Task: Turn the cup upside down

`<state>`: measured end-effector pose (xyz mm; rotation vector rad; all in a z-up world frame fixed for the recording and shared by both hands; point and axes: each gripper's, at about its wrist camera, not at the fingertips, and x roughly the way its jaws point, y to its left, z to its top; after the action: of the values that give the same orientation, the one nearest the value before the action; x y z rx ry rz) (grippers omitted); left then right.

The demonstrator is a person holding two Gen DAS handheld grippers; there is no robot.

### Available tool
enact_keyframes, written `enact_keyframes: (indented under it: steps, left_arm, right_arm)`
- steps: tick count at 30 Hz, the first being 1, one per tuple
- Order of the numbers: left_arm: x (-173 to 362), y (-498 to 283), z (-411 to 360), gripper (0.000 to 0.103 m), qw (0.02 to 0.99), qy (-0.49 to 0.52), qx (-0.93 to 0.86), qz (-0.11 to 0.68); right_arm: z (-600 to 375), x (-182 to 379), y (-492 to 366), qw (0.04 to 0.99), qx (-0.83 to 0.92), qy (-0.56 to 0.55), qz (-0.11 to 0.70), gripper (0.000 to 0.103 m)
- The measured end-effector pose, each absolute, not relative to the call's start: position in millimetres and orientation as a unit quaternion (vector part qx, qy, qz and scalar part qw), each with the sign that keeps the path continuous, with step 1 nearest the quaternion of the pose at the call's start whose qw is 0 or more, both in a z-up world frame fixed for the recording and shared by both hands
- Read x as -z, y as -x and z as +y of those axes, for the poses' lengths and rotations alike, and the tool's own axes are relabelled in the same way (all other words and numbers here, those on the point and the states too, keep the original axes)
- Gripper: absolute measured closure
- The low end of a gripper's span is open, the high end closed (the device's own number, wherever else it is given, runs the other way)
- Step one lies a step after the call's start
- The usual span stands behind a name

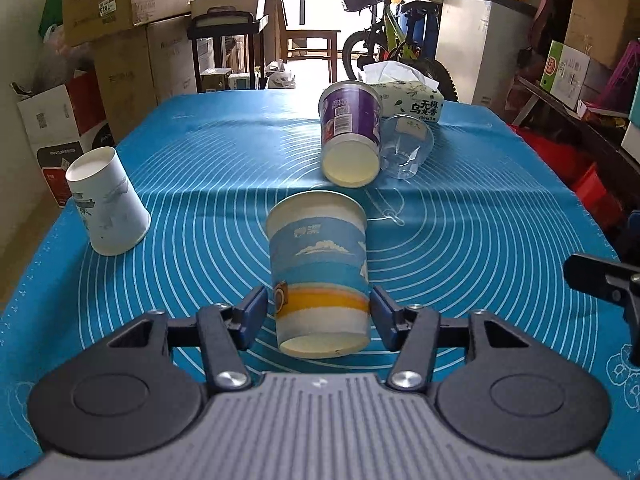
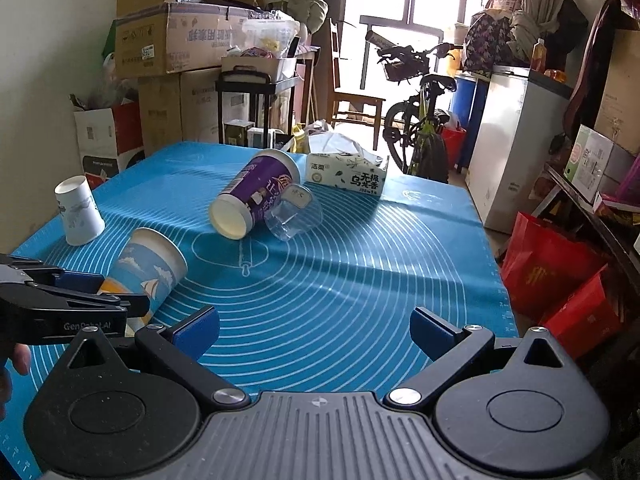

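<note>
A paper cup with a blue sky and orange band print [image 1: 320, 280] lies on its side on the blue mat [image 1: 480, 240], base toward me, between the fingers of my left gripper [image 1: 319, 312]. The pads stand close to its sides with small gaps, so the left gripper is open around it. The same cup shows in the right wrist view [image 2: 148, 268], with the left gripper [image 2: 72, 300] beside it. My right gripper [image 2: 314, 334] is open and empty above the mat's near part.
A white paper cup [image 1: 106, 204] stands upside down at the left. A purple cup [image 1: 350, 132] and a clear plastic cup [image 1: 408, 152] lie on their sides at the back, in front of a tissue pack [image 1: 408, 100]. Boxes, a bicycle and a white cabinet surround the table.
</note>
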<state>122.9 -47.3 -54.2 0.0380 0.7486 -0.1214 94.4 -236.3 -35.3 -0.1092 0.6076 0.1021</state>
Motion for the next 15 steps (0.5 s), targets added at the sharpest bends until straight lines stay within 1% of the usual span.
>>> enact_keyframes:
  steps: [1, 3, 5, 7, 8, 12, 15]
  left_arm:
    - [54.5, -123.1, -47.0, 0.041, 0.928, -0.019, 0.06, 0.367]
    - [55.4, -123.8, -46.6, 0.039, 0.927, -0.02, 0.06, 0.37]
    - [56.5, -123.8, -46.5, 0.034, 0.926, -0.021, 0.059, 0.372]
    - [56.3, -122.1, -46.5, 0.033, 0.927, -0.021, 0.061, 0.369]
    - [55.8, -121.4, -46.8, 0.029, 0.928, -0.022, 0.064, 0.367]
    - [50.5, -118.3, -48.7, 0.026, 0.931, -0.029, 0.076, 0.356]
    - [43.3, -114.2, -47.6, 0.02, 0.935, -0.029, 0.078, 0.346]
  right_arm:
    - [-237.0, 35.0, -94.2, 0.951, -0.05, 0.053, 0.299, 0.0]
    - [-237.8, 34.7, -93.4, 0.951, -0.05, 0.054, 0.299, 0.0]
    - [-238.0, 34.6, -92.8, 0.952, -0.05, 0.054, 0.299, 0.0]
    - [-237.7, 34.6, -93.1, 0.951, -0.05, 0.053, 0.3, 0.0]
    - [-237.8, 34.5, -92.8, 0.951, -0.051, 0.053, 0.3, 0.0]
    - [-237.7, 33.1, -92.2, 0.951, -0.051, 0.055, 0.301, 0.0]
    - [-238.4, 31.2, -91.2, 0.951, -0.053, 0.057, 0.299, 0.0]
